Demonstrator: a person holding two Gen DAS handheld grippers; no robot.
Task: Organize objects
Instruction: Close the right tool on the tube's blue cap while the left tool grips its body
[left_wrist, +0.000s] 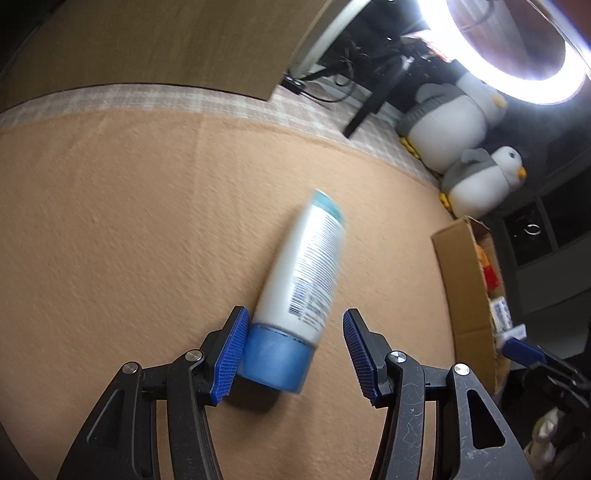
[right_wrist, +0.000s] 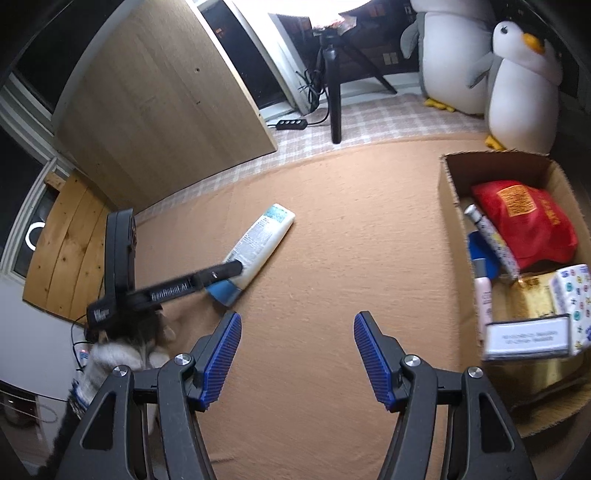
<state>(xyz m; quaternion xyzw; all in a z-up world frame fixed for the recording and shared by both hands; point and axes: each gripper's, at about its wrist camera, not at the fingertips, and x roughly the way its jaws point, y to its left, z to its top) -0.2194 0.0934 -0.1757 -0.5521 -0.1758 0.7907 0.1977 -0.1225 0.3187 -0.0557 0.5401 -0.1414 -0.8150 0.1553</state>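
Left gripper sits low over the orange blanket with its jaws spread, straddling the blue cap end of a white tube. One blue pad touches or nearly touches the cap on one side; the other pad stands clear of it with a gap, so nothing is pinched yet. The tube lies flat, its long axis running straight away from this gripper and leaning slightly toward the box side, cap nearest, crimped teal end farthest.

Right gripper is also spread and empty, hovering above bare blanket. From it the tube lies ahead and off to the left hand's side, well apart, while the cardboard box with its red pouch and other items sits close on the opposite side.

My reading: the left hand is plainly the nearer and already lined up along the tube's axis, so closing across the cap or lower body looks like the coming step. The box lies beyond the right gripper, so the carry would cross that way.
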